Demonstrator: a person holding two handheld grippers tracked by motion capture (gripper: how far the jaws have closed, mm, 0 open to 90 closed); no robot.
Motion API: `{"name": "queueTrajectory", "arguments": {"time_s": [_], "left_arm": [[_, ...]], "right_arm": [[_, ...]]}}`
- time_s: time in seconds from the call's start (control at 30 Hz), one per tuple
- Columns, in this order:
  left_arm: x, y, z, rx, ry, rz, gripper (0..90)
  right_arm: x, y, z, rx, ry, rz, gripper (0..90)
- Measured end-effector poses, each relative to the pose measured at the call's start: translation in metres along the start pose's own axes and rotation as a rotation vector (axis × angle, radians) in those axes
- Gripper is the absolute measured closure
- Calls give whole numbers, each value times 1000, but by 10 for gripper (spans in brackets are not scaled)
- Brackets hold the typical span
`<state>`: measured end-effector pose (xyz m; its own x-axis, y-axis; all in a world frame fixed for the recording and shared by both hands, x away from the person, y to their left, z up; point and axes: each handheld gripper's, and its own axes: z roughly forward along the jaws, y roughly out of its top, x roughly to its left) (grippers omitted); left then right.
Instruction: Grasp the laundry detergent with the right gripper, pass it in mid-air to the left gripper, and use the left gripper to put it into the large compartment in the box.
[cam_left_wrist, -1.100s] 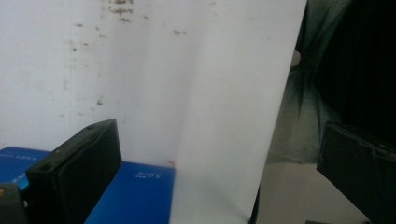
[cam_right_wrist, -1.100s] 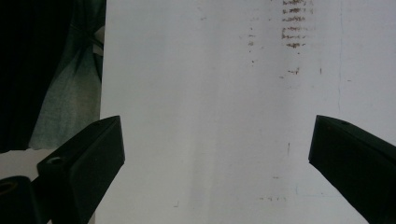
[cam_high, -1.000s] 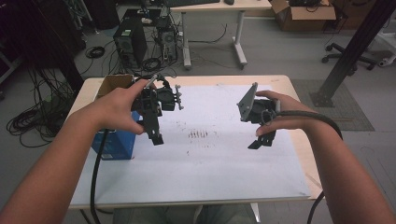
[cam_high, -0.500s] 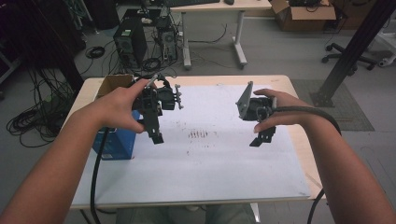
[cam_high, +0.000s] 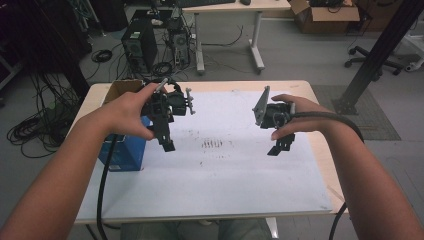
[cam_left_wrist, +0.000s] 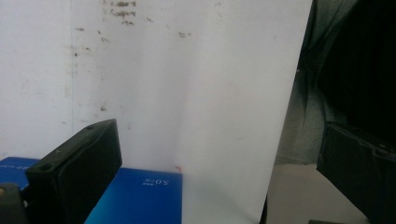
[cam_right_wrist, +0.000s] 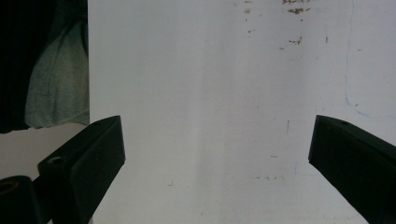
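Hovering over the tabletop (cam_high: 320, 150), both tools are holding nothing, and each has its jaws spread wide: the left tool (cam_high: 166, 142) is pointing down at the white sheet (cam_high: 225, 180) with a blue box (cam_high: 122, 152) just beside and below it, and the right tool (cam_high: 280, 146) is hanging over bare sheet, well apart from the box.

The likeliest slip, I am judging, is sitting on the left side. The box is lying partly under the near jaw in the left gripper view (cam_left_wrist: 140, 196), so a straight drop is risking a jaw landing on the lid and shoving the box toward the tabletop edge rather than straddling it. The cable trailing from that tool is also running close past the box and could be dragging it as the hand turns. A jaw scraping the sheet could be wrinkling or pulling it. The right tool is having nothing beneath it to strike; its only hazard is crossing toward the left hand (cam_high: 127, 112) and bumping it.

Counting: two tools, two hands (the right hand (cam_high: 300, 115) is gripping its tool from behind), one blue box, one white sheet, one open brown carton (cam_high: 120, 90) beyond the left tool, and one patch of dark smudges (cam_high: 212, 144) lying between the tools.
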<state>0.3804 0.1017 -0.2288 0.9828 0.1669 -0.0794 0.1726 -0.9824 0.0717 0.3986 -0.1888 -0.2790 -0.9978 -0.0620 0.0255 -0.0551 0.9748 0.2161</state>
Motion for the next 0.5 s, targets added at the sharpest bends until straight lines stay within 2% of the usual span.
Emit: {"name": "queueTrajectory", "arguments": {"time_s": [0.5], "left_arm": [[1, -2, -1, -5, 0, -6, 1]], "right_arm": [[0, 3, 1, -7, 1, -2, 37]]}}
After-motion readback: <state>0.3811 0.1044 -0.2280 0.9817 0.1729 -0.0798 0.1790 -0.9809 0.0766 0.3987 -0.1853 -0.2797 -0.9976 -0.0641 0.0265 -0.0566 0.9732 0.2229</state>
